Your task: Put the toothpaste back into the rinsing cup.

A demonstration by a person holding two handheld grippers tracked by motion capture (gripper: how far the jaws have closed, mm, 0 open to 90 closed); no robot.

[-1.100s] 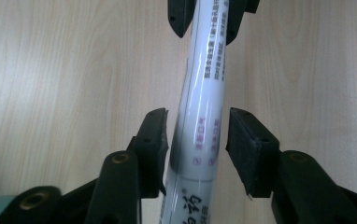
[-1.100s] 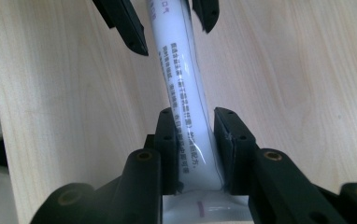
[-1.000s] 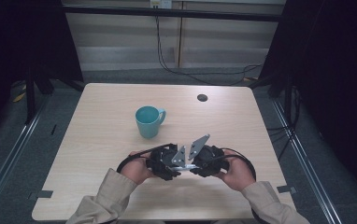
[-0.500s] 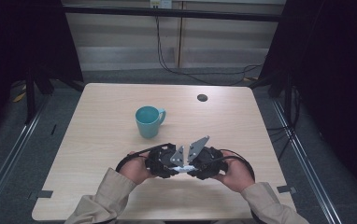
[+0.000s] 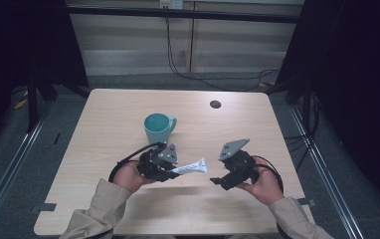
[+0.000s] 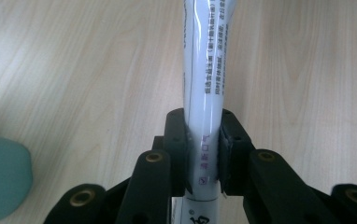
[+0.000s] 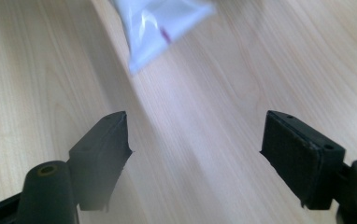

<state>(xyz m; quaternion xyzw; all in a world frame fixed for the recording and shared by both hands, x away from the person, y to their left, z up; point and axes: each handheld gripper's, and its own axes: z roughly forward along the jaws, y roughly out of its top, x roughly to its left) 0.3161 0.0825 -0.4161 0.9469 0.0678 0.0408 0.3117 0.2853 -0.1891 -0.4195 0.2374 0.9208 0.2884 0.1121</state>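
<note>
From the high view, the left gripper [image 5: 174,171] sat near the front of the table [image 5: 108,114], clamped on a white tube [image 5: 190,167] that stuck out level toward the right gripper [image 5: 217,180]. The tube's flat end pointed at the right gripper but stood apart from it, with bare wood between them. The right gripper's jaws had just been opening, and nothing lay between them. A teal mug [image 5: 158,127] stood upright just behind the left gripper, its handle turned to the right. A small dark disc [image 5: 215,104] lay well back toward the far right of the table. Both hands came in from the bottom edge in tan sleeves [image 5: 96,214], a black cable looping off each gripper. In the left gripper view, the tube [image 6: 203,84] ran straight up the middle, printed with small dark text down its side and some pink marks lower down. The two black pads [image 6: 175,140] pressed on it from either side, close to its lower part, so the left gripper [image 6: 203,154] was closed firmly on the tube, held above the wood. The mug's teal side [image 6: 1,179] showed at the lower left edge, near but not touching the gripper. In the right gripper view, the right gripper [image 7: 195,135] had its jaws wide apart with only table wood between them. The tube's flat crimped end [image 7: 160,25] hung blurred at the top, ahead of the jaws and clear of both pads.
</note>
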